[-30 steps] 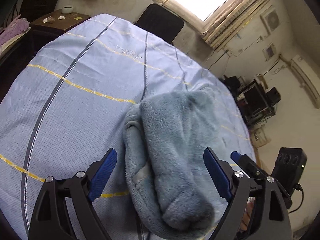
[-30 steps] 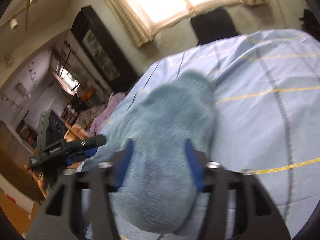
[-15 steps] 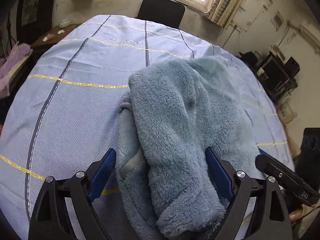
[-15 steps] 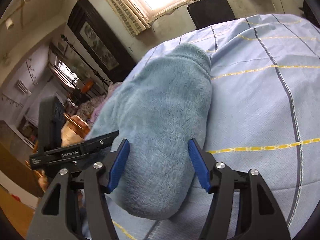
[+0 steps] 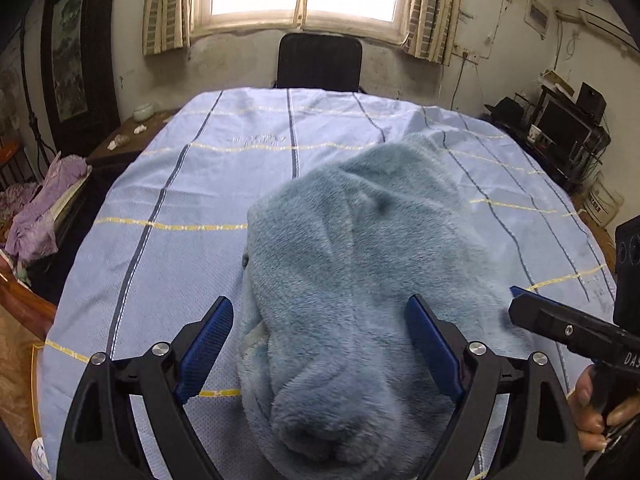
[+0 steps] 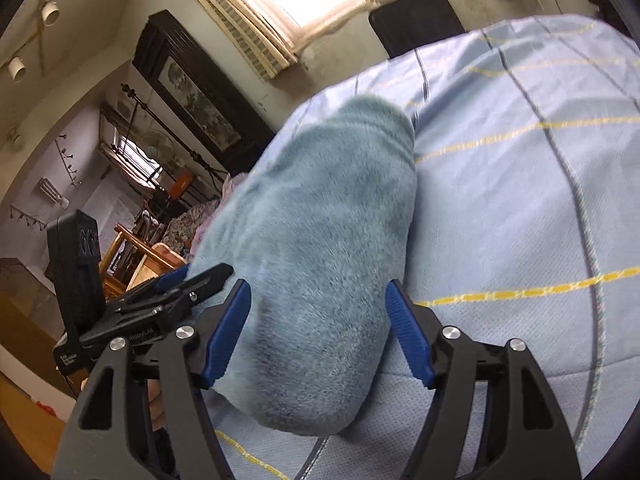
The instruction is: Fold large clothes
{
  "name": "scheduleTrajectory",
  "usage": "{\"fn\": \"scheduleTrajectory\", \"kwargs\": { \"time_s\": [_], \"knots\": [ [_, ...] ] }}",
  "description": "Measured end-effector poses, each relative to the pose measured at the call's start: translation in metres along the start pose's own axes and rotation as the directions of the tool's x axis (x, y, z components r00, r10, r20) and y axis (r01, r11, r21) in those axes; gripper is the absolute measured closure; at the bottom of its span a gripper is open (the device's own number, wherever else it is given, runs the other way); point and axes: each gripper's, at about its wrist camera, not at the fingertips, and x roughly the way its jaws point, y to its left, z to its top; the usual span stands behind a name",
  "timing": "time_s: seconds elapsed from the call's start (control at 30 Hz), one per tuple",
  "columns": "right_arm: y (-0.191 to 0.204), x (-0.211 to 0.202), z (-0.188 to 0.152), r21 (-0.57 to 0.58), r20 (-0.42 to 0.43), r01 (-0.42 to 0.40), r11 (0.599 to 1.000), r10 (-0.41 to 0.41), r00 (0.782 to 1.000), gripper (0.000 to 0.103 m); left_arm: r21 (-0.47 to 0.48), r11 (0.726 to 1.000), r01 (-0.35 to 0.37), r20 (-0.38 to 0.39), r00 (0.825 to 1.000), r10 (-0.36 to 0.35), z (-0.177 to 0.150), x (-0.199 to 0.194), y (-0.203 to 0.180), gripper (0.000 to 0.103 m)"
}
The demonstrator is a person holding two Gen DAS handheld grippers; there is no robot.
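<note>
Left wrist view: left gripper [image 5: 320, 344] with jaws spread wide, gripping nothing, straddling the near end of a folded blue fleece garment [image 5: 360, 264]. Garment bundled between and ahead of the jaws, lying on a light blue striped sheet [image 5: 180, 184] over the table. Off the right jaw, right gripper [image 5: 568, 330] in a hand [image 5: 596, 416].

Right wrist view: right gripper [image 6: 318, 336] jaws likewise spread, rounded end of the garment [image 6: 320, 248] between them. Beside the left jaw, left gripper [image 6: 172, 300].
</note>
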Motion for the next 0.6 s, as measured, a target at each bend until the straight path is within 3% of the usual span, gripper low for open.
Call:
{"fn": "scheduleTrajectory", "kwargs": {
  "time_s": [0.23, 0.6],
  "knots": [
    [0.005, -0.012, 0.002, -0.008, 0.028, -0.022, 1.000, 0.022, 0.999, 0.035, 0.012, 1.000, -0.010, 0.068, 0.998, 0.010, 0.004, -0.015, -0.006, 0.015],
    [-0.006, -0.012, 0.003, 0.024, 0.029, -0.016, 1.000, 0.016, 0.999, 0.034, -0.040, 0.999, -0.004, 0.009, 1.000, 0.004, 0.003, 0.002, 0.008, 0.013]
  ]
}}
